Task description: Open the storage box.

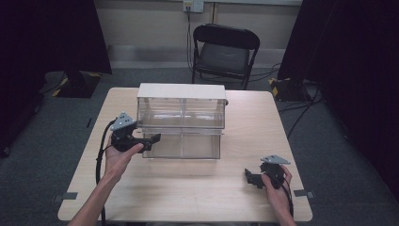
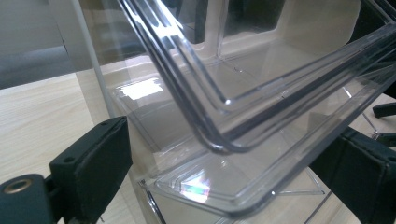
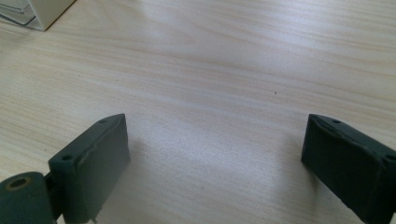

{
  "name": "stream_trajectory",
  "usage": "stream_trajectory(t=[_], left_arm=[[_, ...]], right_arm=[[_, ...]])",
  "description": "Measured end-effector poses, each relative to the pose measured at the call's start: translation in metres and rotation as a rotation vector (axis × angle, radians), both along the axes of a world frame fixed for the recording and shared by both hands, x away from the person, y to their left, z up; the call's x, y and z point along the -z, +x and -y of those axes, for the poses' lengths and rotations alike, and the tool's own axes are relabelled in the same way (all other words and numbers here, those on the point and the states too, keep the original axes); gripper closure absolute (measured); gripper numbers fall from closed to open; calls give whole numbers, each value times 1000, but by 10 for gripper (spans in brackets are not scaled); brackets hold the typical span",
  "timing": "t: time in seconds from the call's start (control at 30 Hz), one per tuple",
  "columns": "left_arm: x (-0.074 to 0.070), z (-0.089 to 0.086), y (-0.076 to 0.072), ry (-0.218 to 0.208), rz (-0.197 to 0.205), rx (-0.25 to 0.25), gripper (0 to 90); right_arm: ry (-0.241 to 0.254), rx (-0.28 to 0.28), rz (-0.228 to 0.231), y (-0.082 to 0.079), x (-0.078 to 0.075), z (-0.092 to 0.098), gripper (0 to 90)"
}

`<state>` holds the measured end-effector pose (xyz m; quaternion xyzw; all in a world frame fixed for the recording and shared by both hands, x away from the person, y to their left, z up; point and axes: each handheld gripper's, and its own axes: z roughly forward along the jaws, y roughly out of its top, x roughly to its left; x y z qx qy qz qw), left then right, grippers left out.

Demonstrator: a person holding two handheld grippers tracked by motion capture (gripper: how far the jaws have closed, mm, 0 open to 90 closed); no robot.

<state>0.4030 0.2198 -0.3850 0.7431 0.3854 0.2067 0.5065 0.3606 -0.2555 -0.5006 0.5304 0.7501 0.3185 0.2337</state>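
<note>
My left claw (image 1: pixel 153 140) was at the front left corner of the clear plastic drawer box (image 1: pixel 181 106), which stood near the middle of the wooden table (image 1: pixel 244 188). Its jaws stood wide apart, one on either side of the corner of the lower drawer (image 2: pixel 261 154), which stuck out a little from the box toward me. From the left gripper view the drawer's rim lay between the pads, but I could not quite tell whether either pad touched the plastic. The drawer looked empty.

My right claw (image 1: pixel 248 177) rested low over the table near its front right corner, well apart from the box. Its jaws were also spread wide, with bare wood between them and nothing held. A black folding chair (image 1: pixel 225 52) stood beyond the far edge of the table.
</note>
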Motion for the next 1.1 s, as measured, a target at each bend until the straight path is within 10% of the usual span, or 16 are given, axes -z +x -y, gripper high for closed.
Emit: stream_trajectory(t=[1.1], left_arm=[[1,-1,-3,-30,-5,-12,87]], right_arm=[[-1,-1,0,0,0,0,69]])
